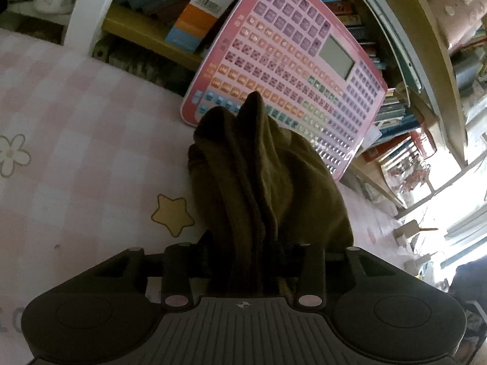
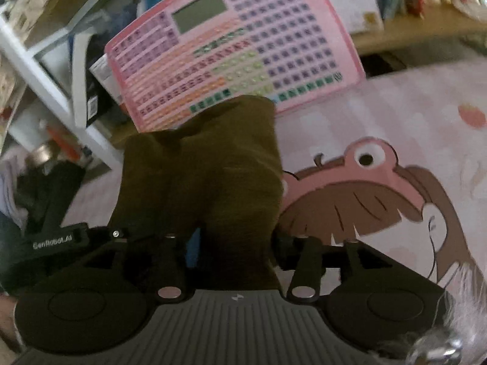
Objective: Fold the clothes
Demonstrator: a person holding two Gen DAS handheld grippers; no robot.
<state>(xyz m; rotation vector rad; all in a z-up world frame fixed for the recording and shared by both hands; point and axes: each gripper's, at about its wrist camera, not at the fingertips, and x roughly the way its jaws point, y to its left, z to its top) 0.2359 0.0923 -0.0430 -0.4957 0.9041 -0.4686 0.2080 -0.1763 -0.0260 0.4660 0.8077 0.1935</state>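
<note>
A: We have the cloth, a dark olive piece, bunched up and draped forward from both tongs over the bed. Its far end reaches toward the pink board that leans at the bed's edge.

B: In the left view it runs straight into the left tongs, between the two fingers. Are we gripping it?

A: We cannot tell. The fabric hides the pads, so whether they press on it is not visible. The same goes for the right tongs: the cloth passes between the fingers there too and covers the tips.

B: Which step do we judge this to be?

A: Laying the piece down on the bed, each hand at one end of an edge. It is still crumpled, so no clean fold shows yet.

B: And next?

A: We would need the cloth spread flat before folding, which calls for drawing the two ends apart and smoothing it onto the sheet.

B: What does each view add?

A: The left one shows the checked sheet with a star, and a bookshelf beyond the board. The right one shows a cartoon print on the sheet, and the body of the other gripper at the left edge.
</note>
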